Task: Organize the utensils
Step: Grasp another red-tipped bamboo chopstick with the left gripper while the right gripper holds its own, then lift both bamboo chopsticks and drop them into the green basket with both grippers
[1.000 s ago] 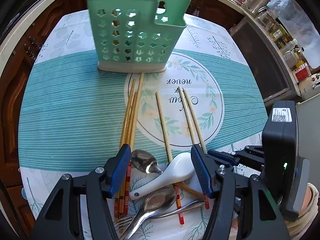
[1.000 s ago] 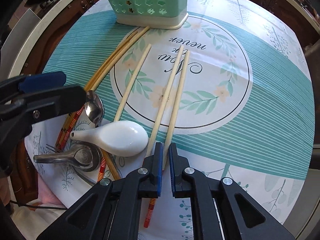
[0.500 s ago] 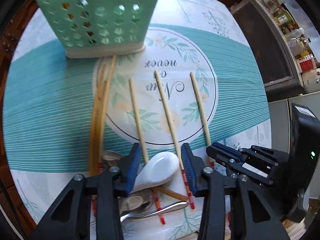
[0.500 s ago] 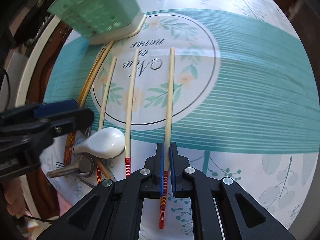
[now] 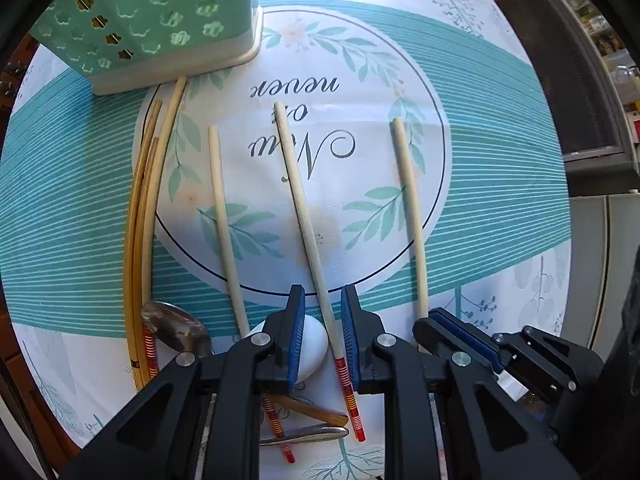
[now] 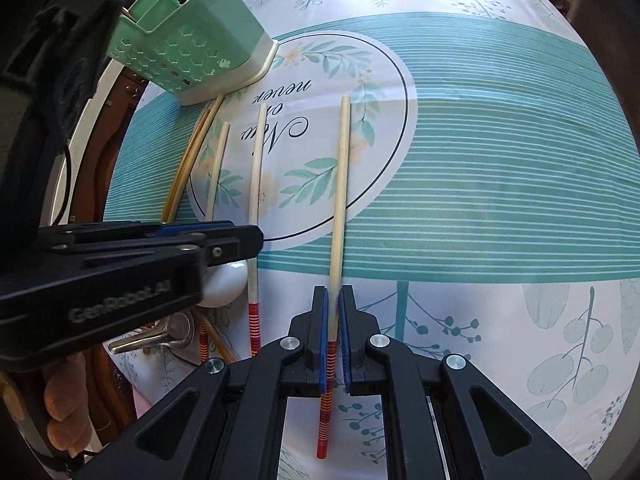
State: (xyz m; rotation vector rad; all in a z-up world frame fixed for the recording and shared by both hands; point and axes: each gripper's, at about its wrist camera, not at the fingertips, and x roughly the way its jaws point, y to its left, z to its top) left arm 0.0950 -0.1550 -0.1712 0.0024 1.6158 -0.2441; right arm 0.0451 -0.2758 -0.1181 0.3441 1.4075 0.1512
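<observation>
A green perforated utensil holder (image 5: 152, 20) stands at the far left of the table; it also shows in the right wrist view (image 6: 188, 40). My left gripper (image 5: 322, 332) is partly closed around a pale chopstick (image 5: 304, 216) with a red-striped end; the pads stand a little apart from it. A white ceramic spoon (image 5: 314, 346) lies under the left pad. My right gripper (image 6: 333, 328) is shut on another pale chopstick (image 6: 340, 200), which also shows in the left wrist view (image 5: 412, 220). A third pale chopstick (image 5: 224, 216) lies to the left.
Several darker bamboo chopsticks (image 5: 140, 220) lie in a bundle at the left. A metal spoon (image 5: 176, 328) and other metal cutlery (image 6: 160, 338) lie near the table's near edge. The teal patterned tablecloth (image 6: 500, 160) covers the table. A dark cabinet (image 5: 560, 80) stands at the right.
My left gripper has moved forward and right, narrowing from around the white spoon to straddle the middle chopstick. My right gripper has kept its chopstick and shifted it right, away from the others.
</observation>
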